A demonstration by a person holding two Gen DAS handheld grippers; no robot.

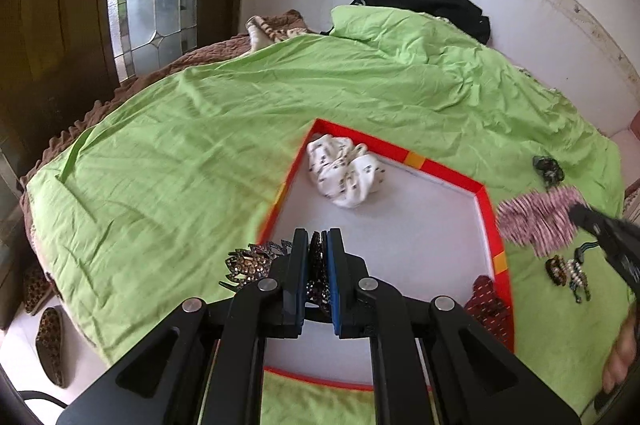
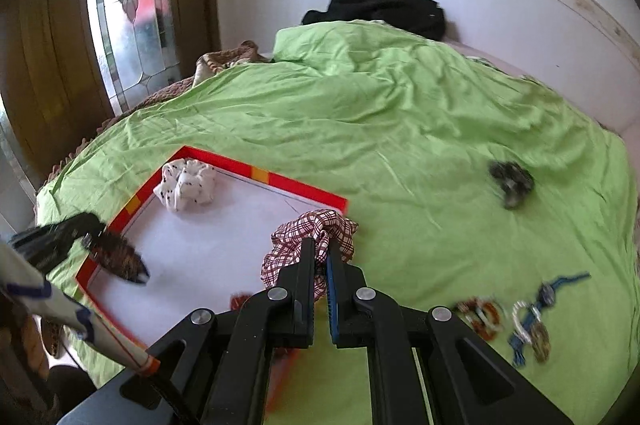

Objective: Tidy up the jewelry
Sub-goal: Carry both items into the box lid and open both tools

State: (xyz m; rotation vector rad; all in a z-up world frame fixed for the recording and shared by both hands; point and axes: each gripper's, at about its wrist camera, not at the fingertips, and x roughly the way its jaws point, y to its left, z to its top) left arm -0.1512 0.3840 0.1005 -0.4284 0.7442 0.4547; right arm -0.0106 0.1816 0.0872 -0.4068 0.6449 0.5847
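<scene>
Left hand-held gripper (image 1: 318, 245) clamped on dark beaded hair clip (image 1: 319, 265), held over near-left edge of red-rimmed tray (image 1: 490, 221). Right hand-held gripper (image 2: 320, 253) clamped on checked scrunchie (image 2: 316, 225), held above tray's right corner. In tray: one white dotted scrunchie (image 1: 346, 171) at far corner, one dark red scrunchie (image 1: 486, 299) by right rim. On green bed sheet (image 1: 200, 153) right of tray: one dark scrunchie (image 2: 511, 183); cluster of about three small pieces (image 2: 516, 321), blurred.
</scene>
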